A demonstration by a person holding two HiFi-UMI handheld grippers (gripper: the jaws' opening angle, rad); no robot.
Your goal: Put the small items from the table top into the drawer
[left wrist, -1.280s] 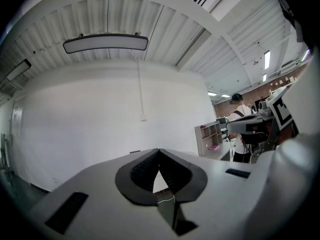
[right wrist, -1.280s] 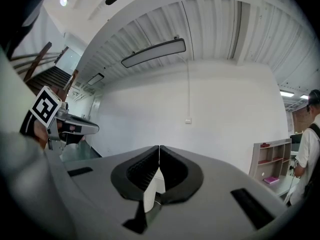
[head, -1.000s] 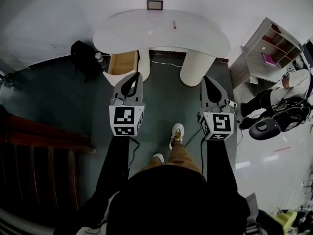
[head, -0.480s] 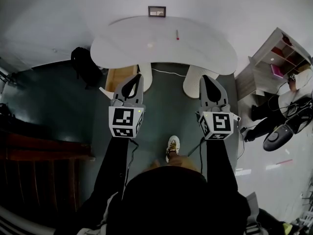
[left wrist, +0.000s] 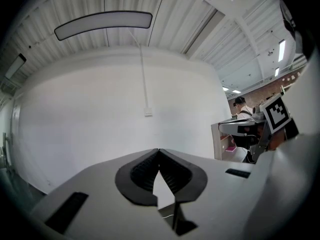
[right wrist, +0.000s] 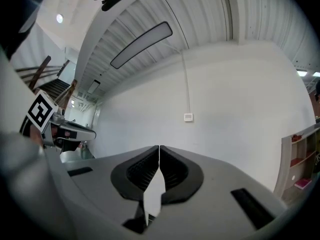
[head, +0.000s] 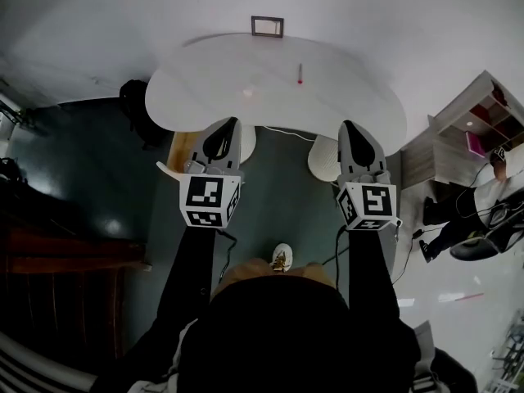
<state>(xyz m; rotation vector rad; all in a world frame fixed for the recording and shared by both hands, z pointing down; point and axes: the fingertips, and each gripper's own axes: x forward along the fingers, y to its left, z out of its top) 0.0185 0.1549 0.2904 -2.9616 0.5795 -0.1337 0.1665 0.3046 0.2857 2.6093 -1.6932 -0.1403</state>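
In the head view a white curved table stands ahead. On it lie a thin red stick-like item and a small pale pink item. Under the table's left end a wooden drawer stands pulled out, partly hidden by my left gripper. My right gripper is level with it, over the table's near edge. Both grippers point level at the wall and hold nothing. The left gripper view shows its jaws shut; in the right gripper view the jaws are shut too.
A small framed picture stands at the table's back edge. A black bag lies on the dark floor to the left. At the right stand a shelf unit and a seated person. Dark wooden stairs are at the left.
The table has drawn nearer in the head view as the person walks toward it. Both grippers now overlap its near edge, and the left one covers more of the drawer.
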